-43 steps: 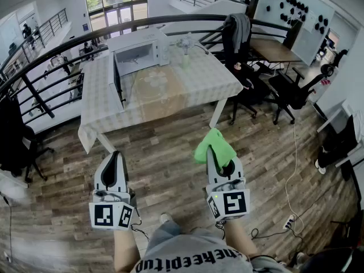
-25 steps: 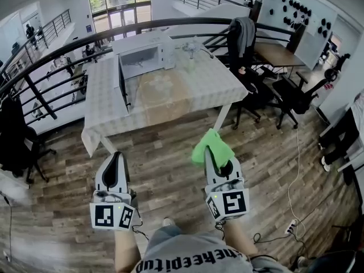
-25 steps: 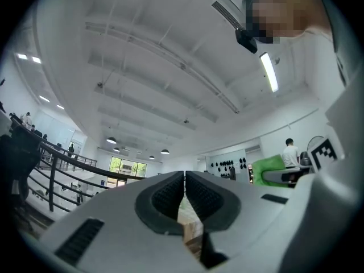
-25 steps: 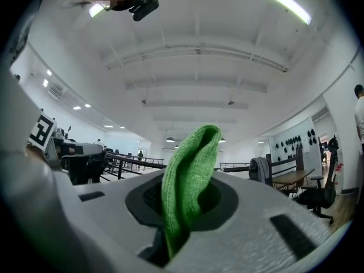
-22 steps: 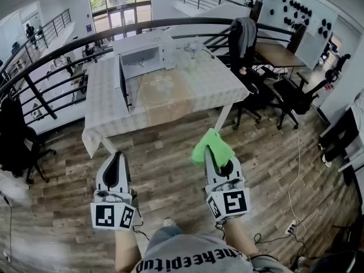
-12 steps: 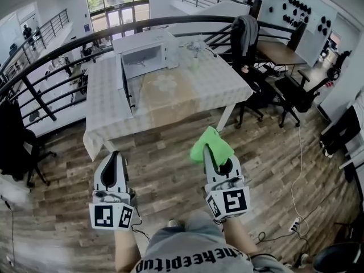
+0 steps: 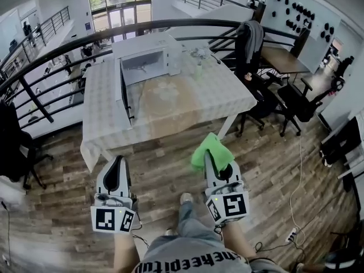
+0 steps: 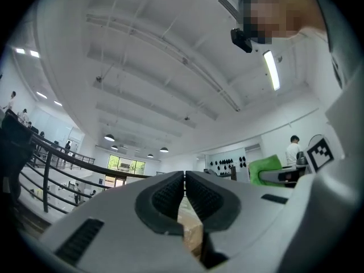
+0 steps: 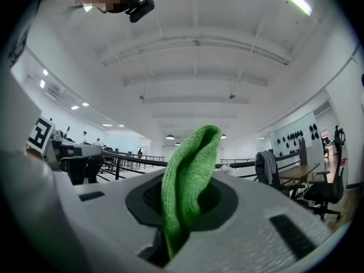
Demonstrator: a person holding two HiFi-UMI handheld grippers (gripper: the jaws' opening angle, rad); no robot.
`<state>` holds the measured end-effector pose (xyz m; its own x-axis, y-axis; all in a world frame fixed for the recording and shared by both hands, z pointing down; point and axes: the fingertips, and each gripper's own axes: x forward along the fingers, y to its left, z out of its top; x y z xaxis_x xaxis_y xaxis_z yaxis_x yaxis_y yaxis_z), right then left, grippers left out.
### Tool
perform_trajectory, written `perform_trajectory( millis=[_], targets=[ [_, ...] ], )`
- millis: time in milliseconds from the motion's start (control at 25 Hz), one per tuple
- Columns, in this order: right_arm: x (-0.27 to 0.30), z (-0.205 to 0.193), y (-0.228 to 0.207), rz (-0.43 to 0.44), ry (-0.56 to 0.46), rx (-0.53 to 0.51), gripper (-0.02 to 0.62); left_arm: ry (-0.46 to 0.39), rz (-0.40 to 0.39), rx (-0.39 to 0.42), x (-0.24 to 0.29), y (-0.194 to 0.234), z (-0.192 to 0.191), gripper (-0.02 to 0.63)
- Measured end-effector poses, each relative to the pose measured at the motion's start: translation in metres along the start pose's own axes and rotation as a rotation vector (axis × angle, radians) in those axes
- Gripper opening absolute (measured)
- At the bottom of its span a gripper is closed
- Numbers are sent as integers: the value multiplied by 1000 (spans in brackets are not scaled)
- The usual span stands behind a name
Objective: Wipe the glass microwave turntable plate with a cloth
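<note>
The cloth is bright green with a knitted, terry-like weave (the texture is plain in the right gripper view). It is pinched between the closed jaws of the right gripper, its folded bulk standing up and bunching forward over the jaw tips, held in the air well short of the table. The glass plate seems to be the faint, clear round disc lying flat on the tablecloth just in front of the microwave. From the head view its rim is hard to make out. Cloth and plate are well apart.
</note>
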<state>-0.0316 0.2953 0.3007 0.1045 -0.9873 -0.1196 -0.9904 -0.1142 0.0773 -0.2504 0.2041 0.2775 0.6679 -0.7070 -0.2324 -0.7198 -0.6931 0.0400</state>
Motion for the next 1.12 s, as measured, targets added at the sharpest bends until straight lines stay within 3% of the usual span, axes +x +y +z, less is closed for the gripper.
perform_trajectory(
  millis=[240, 680, 1120],
  targets=[
    [69, -6, -28, 34, -22, 6, 51, -20, 41, 7, 65, 20, -7, 11],
    [176, -9, -105, 87, -48, 7, 52, -45, 73, 18, 189, 14, -20, 12],
    [224, -29, -148, 147, -49, 44, 52, -43, 129, 58, 240, 1, -33, 11]
  ],
)
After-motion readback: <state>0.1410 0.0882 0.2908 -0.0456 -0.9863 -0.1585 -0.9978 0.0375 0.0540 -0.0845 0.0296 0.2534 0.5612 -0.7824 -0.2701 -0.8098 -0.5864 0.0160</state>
